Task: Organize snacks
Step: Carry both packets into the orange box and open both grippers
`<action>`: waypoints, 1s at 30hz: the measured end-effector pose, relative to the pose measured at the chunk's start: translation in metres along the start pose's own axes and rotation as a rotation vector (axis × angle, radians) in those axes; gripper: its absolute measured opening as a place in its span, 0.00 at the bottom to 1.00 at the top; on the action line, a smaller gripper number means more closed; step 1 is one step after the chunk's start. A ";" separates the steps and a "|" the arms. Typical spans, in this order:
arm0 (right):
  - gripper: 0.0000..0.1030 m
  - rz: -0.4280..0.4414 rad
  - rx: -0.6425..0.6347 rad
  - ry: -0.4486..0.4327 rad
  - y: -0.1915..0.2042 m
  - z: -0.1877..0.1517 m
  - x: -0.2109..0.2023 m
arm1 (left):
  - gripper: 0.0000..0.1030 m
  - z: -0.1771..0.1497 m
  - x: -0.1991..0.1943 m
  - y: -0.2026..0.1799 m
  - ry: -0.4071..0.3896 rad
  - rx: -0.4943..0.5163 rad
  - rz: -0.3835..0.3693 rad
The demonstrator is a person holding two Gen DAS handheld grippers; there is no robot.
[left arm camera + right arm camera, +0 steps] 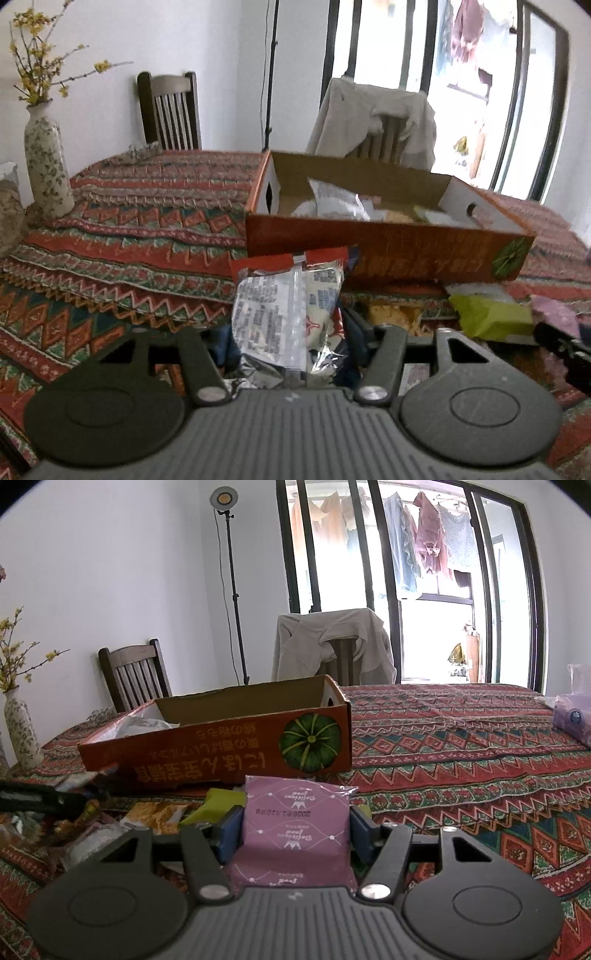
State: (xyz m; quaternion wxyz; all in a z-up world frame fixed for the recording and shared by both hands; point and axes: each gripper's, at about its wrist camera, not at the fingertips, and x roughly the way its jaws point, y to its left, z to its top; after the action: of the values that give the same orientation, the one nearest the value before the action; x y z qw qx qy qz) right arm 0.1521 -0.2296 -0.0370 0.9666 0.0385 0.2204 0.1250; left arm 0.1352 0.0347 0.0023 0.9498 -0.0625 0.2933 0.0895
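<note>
My left gripper [291,332] is shut on a silver and red snack packet [288,310], held upright just in front of the orange cardboard box [388,251]. The box holds several white and silver packets [336,201]. My right gripper [293,827] is shut on a purple snack packet [295,830], held near the box's front wall [221,753] with its green pumpkin picture. Loose snacks lie on the table before the box: a green packet [487,314] and a yellow packet [395,314] in the left wrist view, the same pile [155,816] in the right wrist view.
A patterned tablecloth [461,746] covers the table. A flowered vase [46,162] with yellow branches stands far left. Two chairs [171,110] stand behind the table, one draped with a beige garment [332,642]. A purple tissue pack [572,716] lies at the right edge.
</note>
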 end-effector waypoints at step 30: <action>0.58 0.058 -0.077 -0.173 0.029 0.075 -0.003 | 0.57 0.067 -0.015 -0.032 -0.205 0.039 -0.119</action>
State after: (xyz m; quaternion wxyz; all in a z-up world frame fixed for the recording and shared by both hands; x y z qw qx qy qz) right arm 0.1757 -0.2037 0.0352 0.9788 0.0184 0.1300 0.1573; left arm 0.1659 0.0129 0.0677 0.9795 -0.0516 0.1920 0.0332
